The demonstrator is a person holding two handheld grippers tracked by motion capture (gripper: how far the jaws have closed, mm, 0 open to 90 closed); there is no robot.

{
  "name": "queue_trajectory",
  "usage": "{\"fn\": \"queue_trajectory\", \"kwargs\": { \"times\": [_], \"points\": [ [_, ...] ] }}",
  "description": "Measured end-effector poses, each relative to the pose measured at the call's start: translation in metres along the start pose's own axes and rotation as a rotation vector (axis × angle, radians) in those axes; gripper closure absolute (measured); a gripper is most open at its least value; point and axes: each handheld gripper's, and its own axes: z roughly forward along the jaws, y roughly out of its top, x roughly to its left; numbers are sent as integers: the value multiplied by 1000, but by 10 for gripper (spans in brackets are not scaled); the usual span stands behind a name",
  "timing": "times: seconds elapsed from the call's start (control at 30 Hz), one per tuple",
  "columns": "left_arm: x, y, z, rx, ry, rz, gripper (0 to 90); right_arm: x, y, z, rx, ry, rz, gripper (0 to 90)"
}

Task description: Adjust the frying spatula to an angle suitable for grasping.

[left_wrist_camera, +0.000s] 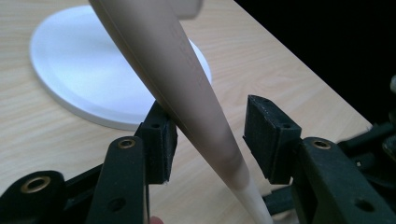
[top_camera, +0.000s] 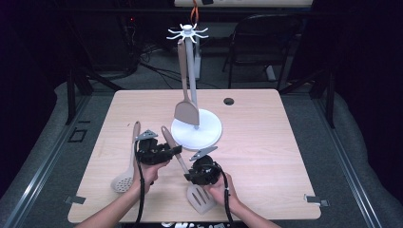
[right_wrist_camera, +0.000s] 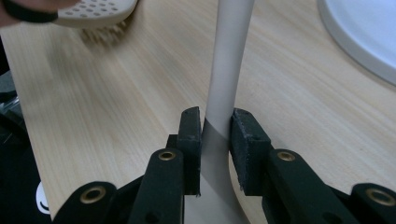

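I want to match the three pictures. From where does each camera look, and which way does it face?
High view: above the person's side, looking forward and down at the table; forearms and both grippers show.
Left gripper view: on the left gripper, facing the white stand base; open fingers around the slotted spatula.
Right gripper view: on the right gripper, clamping that spatula.

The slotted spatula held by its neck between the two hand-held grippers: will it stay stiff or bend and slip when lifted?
The slotted spatula will probably stay stiff: its handle looks thick and solid. It seems light for its length. The right hand-held gripper clamps the smooth, narrow neck, so it may swivel a little; the left hand-held gripper stands open around it.
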Motion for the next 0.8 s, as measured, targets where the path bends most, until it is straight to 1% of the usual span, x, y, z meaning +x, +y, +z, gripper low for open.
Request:
{"fn": "queue_trajectory", "kwargs": {
  "times": [0.1, 0.13, 0.17, 0.23, 0.3, 0.33, 0.4, 0.43, 0.5, 0.53, 0.57, 0.63, 0.7, 0.8],
  "points": [
    [-9, -3, 6, 17, -3, 41, 564, -2, 0, -3, -16, -10, 8, 753],
    [-9, -3, 6, 17, -3, 41, 568, -2, 0, -3, -16, -10, 8, 753],
    [-12, -4, 8, 22, 0, 53, 573, -3, 1, -5, -22, -19, 12, 755],
    [-14, -6, 11, 33, 1, 62, 581, -5, 1, -6, -30, -22, 22, 756],
    [-15, -8, 13, 33, -2, 60, 598, -5, 1, -6, -31, -29, 26, 755],
    [-15, -9, 13, 31, 0, 59, 614, -5, 0, -6, -34, -33, 26, 755],
    [-14, -10, 14, 24, -8, 43, 638, -5, 1, -6, -35, -36, 20, 753],
    [-14, -10, 14, 21, -10, 44, 642, -5, 1, -6, -35, -37, 17, 751],
    [-13, -11, 15, 17, -15, 33, 649, -5, 1, -6, -37, -41, 7, 747],
    [-13, -11, 15, 17, -15, 33, 652, -5, 1, -6, -35, -44, 7, 746],
    [-13, -12, 16, 12, -20, 18, 655, -5, 1, -6, -36, -42, 9, 746],
    [-13, -12, 16, 7, -29, 14, 664, -5, 1, -7, -39, -40, 14, 745],
    [-12, -12, 16, -2, -50, 3, 674, -4, 2, -8, -43, -45, 7, 742],
    [-9, -9, 15, -8, -95, -31, 697, -4, 2, -10, -50, -51, -2, 737]
  ]
}}
